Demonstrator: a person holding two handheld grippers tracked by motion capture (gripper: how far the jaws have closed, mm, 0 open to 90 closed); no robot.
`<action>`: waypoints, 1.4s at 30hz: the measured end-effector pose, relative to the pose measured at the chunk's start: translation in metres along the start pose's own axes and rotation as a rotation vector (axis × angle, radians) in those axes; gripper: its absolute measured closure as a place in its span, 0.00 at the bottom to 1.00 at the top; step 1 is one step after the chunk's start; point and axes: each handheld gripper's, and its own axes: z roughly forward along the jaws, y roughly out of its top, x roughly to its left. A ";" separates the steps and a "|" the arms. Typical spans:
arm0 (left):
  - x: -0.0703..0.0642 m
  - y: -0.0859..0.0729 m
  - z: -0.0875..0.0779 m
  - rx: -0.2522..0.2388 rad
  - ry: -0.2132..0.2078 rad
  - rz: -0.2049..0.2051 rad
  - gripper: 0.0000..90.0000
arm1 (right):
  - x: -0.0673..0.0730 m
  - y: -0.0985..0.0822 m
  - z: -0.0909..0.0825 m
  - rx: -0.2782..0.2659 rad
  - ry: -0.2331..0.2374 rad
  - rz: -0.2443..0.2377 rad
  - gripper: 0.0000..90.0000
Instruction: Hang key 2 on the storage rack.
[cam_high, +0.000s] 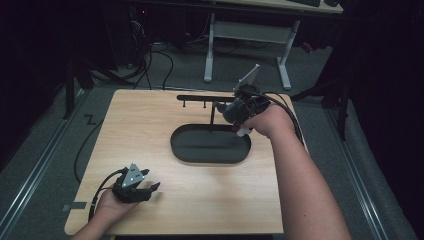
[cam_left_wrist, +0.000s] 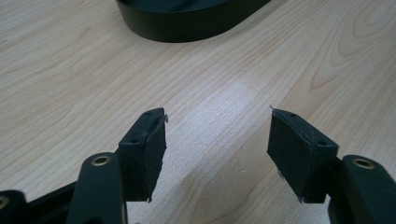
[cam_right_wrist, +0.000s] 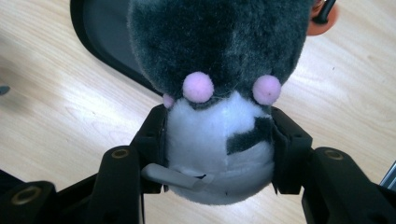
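A grey and white plush toy (cam_right_wrist: 219, 42) with small pink pompoms is clamped between the jaws of my right gripper (cam_right_wrist: 219, 140); the pads press on its white part from both sides. In the high view the right gripper (cam_high: 235, 114) holds the plush toy (cam_high: 229, 113) in the air over the far right end of a black oval tray (cam_high: 210, 161). My left gripper (cam_high: 146, 190) rests low at the table's front left. Its jaws (cam_left_wrist: 217, 135) stand wide apart over bare wood with nothing between them.
A black rack (cam_high: 200, 97) with a thin post and small hooks stands just behind the tray, close to the plush. An orange disc (cam_right_wrist: 323, 25) on a black rod shows beside the toy. The tray's wall (cam_left_wrist: 187, 25) lies ahead of the left gripper. The wooden table (cam_high: 150, 135) has dark floor around it.
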 end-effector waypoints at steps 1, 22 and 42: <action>0.000 0.000 0.000 0.001 0.000 0.001 0.42 | 0.001 0.001 -0.001 -0.007 0.000 -0.002 0.54; -0.001 0.001 0.001 0.015 -0.006 0.006 0.42 | -0.007 -0.011 0.045 0.030 0.001 0.037 0.54; -0.001 0.000 0.002 0.017 0.000 0.003 0.42 | -0.004 -0.001 0.082 0.006 0.039 0.050 0.44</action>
